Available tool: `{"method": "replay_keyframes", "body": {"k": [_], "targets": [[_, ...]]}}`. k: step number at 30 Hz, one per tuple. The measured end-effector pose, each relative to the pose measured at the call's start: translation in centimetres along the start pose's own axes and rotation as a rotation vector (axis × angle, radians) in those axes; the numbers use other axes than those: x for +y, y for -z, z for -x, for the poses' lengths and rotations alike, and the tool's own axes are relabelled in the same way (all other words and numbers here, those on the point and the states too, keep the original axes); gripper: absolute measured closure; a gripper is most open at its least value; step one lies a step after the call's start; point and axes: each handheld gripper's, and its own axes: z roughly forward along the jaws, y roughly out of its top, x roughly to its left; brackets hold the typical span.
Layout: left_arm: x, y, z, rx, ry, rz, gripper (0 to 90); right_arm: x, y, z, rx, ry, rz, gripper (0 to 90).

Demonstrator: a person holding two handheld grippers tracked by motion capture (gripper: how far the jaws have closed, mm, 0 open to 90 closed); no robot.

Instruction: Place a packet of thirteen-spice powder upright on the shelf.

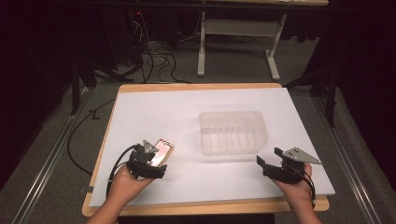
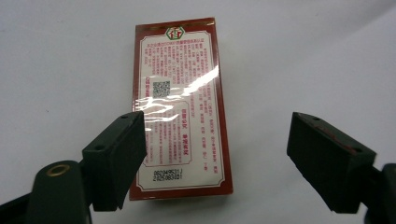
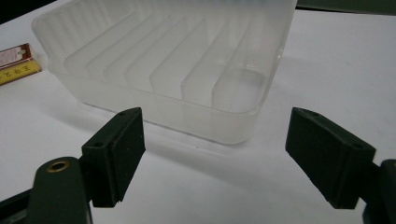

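A flat red box (image 1: 164,150) with a white printed label lies on the white sheet (image 1: 154,107) at the left. In the left gripper view the box (image 2: 180,107) lies lengthwise just beyond my left gripper (image 2: 217,119), whose jaws stand wide apart with neither pad pressing on it. A hand holds that left gripper (image 1: 154,162) just short of the box's near end. My right gripper (image 1: 270,157) is open at the front right and points at a clear ribbed plastic container (image 1: 233,114). From the right gripper (image 3: 212,114), the container (image 3: 163,105) sits close ahead, holding nothing.
The white sheet covers a wooden table whose edge (image 1: 205,206) runs along the front. An end of the red box (image 3: 16,63) peeks in left of the container. Beyond the table stand a desk frame (image 1: 201,46) and loose cables (image 1: 159,58) on the floor.
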Motion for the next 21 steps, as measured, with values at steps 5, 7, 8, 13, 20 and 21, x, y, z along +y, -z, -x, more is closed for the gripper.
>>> {"method": "replay_keyframes", "body": {"k": [5, 7, 8, 13, 20, 21], "targets": [[1.3, -0.4, -0.5, -0.014, 0.014, -0.065, 17.3, 0.0, 0.0, 0.1, 0.003, 0.002, -0.001, 20.3], [1.7, -0.6, -0.8, -0.021, 0.014, -0.093, 16.9, 0.0, 0.0, 0.2, 0.004, -0.001, -0.002, 20.3], [1.8, -0.7, -0.9, -0.025, 0.014, -0.106, 16.8, 0.0, 0.0, 0.2, 0.005, -0.003, -0.003, 20.3], [2.7, -1.2, -1.7, -0.039, 0.025, -0.181, 16.4, 0.0, -0.1, 0.2, 0.011, 0.001, -0.004, 20.3], [4.0, -2.2, -2.7, -0.059, 0.037, -0.265, 15.5, 0.1, -0.1, 0.0, 0.017, 0.007, -0.002, 20.3], [4.1, -2.4, -2.8, -0.067, 0.039, -0.273, 15.4, 0.1, -0.1, 0.0, 0.016, 0.004, -0.002, 20.3]]}}
